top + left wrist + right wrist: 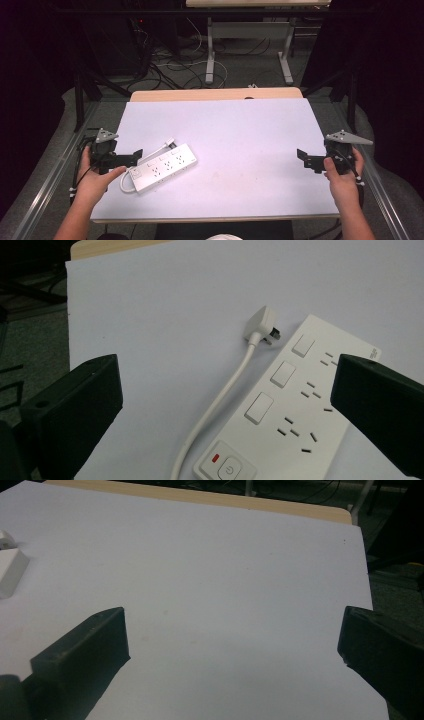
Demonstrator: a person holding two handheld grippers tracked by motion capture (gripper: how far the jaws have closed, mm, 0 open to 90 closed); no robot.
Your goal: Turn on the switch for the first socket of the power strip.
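Gaping wide and holding nothing, the jaws of the left gripper (136, 157) hover just beside the switch end of the white power strip (165, 167). It lies flat at the table's (250, 130) near-left, long axis slanting away rightward, plug (263, 325) beside its far end. Well apart, the right gripper (303, 159) spreads open over bare table.

Power strip (164, 168) and cord (220, 400) block near left, sheet (250, 145) elsewhere open

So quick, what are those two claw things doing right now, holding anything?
Left gripper: open, holding nothing, poised over the white power strip.
Right gripper: open, holding nothing, over bare table.
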